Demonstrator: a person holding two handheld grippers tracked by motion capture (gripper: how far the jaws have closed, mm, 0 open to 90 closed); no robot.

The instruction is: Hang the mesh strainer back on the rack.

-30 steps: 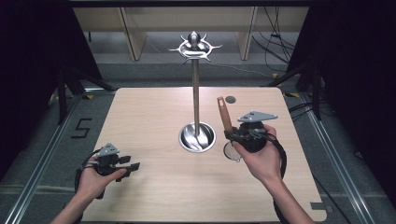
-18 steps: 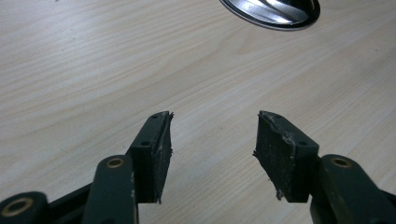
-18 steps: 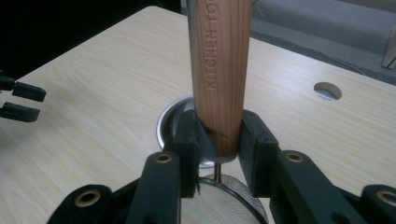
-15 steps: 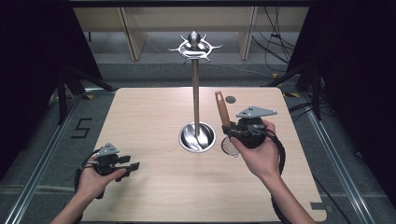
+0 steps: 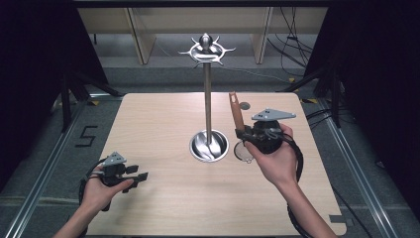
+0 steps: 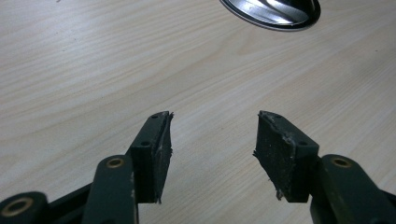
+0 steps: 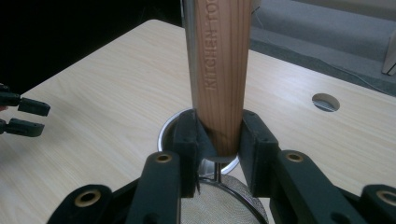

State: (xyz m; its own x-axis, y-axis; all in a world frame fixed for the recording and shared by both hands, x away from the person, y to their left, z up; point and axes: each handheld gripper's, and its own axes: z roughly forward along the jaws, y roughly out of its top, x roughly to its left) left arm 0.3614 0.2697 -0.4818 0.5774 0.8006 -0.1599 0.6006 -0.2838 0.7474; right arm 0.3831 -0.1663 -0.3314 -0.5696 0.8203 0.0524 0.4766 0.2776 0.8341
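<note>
Over the right half of the pale wooden table [image 5: 163, 124], we are holding the right gripper [image 5: 243, 133] with its two black jaws clamped on the brown wooden handle of a small round wire-mesh strainer [image 5: 235, 112]. In the right gripper view the pads [image 7: 189, 140] are pressing on both sides of the lower end of that handle [image 7: 219, 74], which is rising up and away from the jaws, while the mesh bowl [image 7: 219, 205] is hanging just below them. In the high view the strainer's bowl [image 5: 243, 151] is sitting just beside the polished steel dish-shaped base [image 5: 209, 147] of the tall steel utensil stand [image 5: 207, 89], and the handle is tilting slightly toward the stand's pole.

At the near left of the table, we are keeping the left gripper [image 5: 140, 176] low, its jaws standing well apart with nothing between them; in the left gripper view its pads [image 6: 161, 149] are hovering over bare wood, with the stand's base [image 6: 271, 11] farther off.

We are counting two grippers, one strainer, one stand and one round hole in the tabletop [image 5: 244, 105]. The strainer is well apart from the left gripper.
</note>
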